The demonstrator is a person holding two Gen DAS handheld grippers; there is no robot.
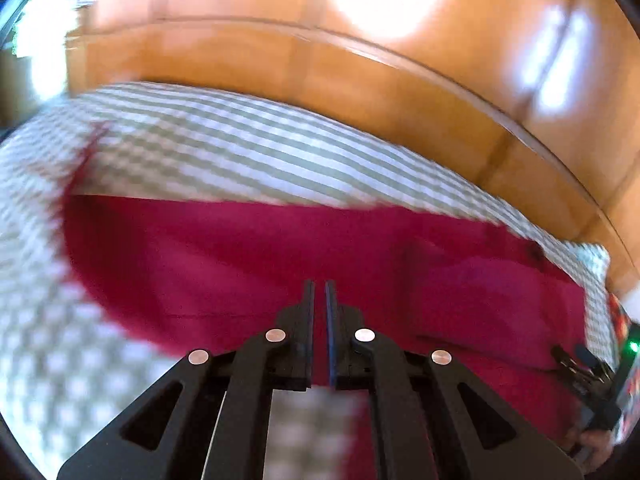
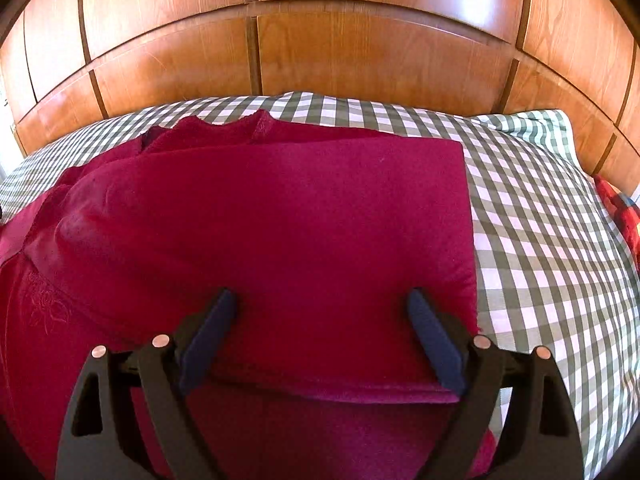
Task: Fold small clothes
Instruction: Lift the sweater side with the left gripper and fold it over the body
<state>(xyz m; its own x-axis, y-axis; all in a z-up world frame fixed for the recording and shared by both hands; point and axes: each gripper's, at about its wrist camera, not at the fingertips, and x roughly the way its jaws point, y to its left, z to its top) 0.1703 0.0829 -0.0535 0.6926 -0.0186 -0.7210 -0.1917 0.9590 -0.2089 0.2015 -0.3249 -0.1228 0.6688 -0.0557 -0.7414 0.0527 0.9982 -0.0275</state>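
A dark red garment [image 2: 280, 220] lies on the checked bedcover [image 2: 540, 240], with one layer folded over to a straight right edge and a small embroidered motif at the lower left. My right gripper [image 2: 322, 300] hovers over the near edge of that folded layer, jaws wide open, with cloth below them but not pinched. In the blurred left wrist view the same garment [image 1: 240, 260] spreads across the middle. My left gripper [image 1: 319, 286] is above it, its fingers almost touching. Whether cloth is caught between them is unclear. The right gripper [image 1: 588, 364] shows at the far right edge.
A wooden panelled headboard [image 2: 340, 52] runs behind the bed. A red patterned cloth [image 2: 624, 212] lies at the right edge of the bed. A checked pillow [image 2: 532, 128] sits at the back right. A person's hand [image 1: 596, 444] holds the right gripper.
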